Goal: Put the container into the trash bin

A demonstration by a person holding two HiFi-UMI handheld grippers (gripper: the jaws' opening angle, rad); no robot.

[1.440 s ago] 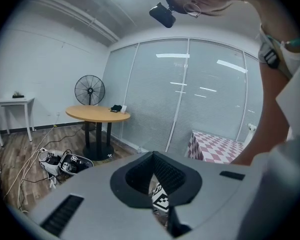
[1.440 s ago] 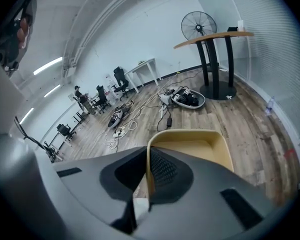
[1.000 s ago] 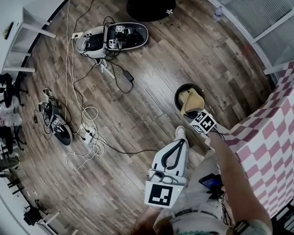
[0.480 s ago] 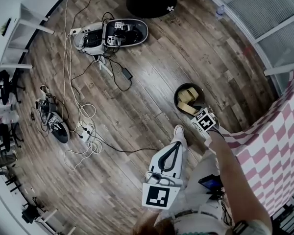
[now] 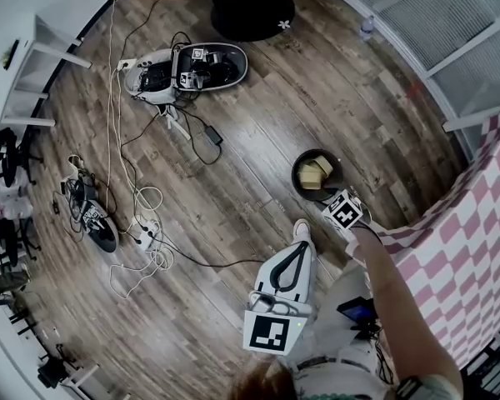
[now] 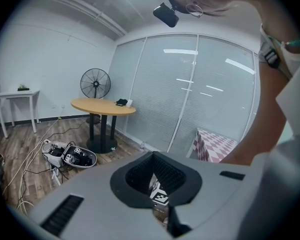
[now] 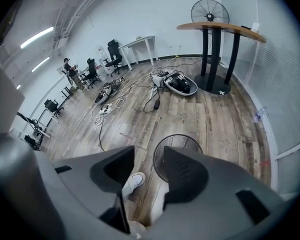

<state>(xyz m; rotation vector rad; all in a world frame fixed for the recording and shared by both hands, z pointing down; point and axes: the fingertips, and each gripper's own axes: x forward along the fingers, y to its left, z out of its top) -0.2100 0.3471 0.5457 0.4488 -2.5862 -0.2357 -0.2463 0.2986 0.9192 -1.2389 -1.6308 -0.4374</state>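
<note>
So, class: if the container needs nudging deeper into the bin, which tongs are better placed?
Likely right. The right tongs hang by the trash bin holding the container, jaws apart but closing with nothing between them. The left tongs sit shut, back by the body.

Wood floor (image 5: 258, 140), trash bin (image 5: 296, 178), cables (image 5: 154, 197)

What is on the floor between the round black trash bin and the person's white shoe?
Nothing but bare wooden floor separates the round black trash bin from the white shoe; the head view shows it.
</note>
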